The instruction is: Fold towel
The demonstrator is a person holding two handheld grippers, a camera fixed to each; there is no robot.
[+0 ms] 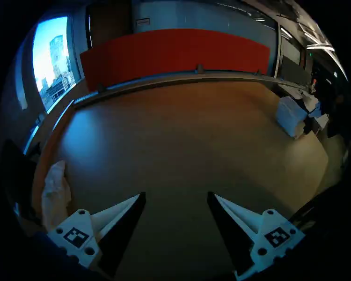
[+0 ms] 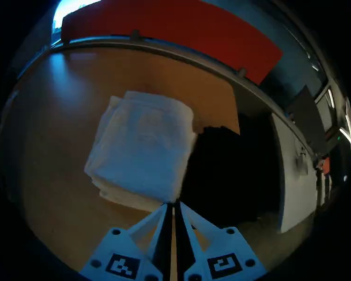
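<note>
The folded towel (image 2: 142, 150) lies just ahead of the closed right gripper (image 2: 174, 206), at its tips; the left gripper (image 1: 175, 199) gapes open.

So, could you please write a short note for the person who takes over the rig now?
Left gripper: open, over the table, holding nothing.
Right gripper: shut, tips at the near corner of the towel; whether it pinches cloth is unclear.
Done: the towel lies folded in a thick stack on the table.
Left: release if held, tidy the stack. A crumpled cloth lies at the table's edge, perhaps next.
</note>
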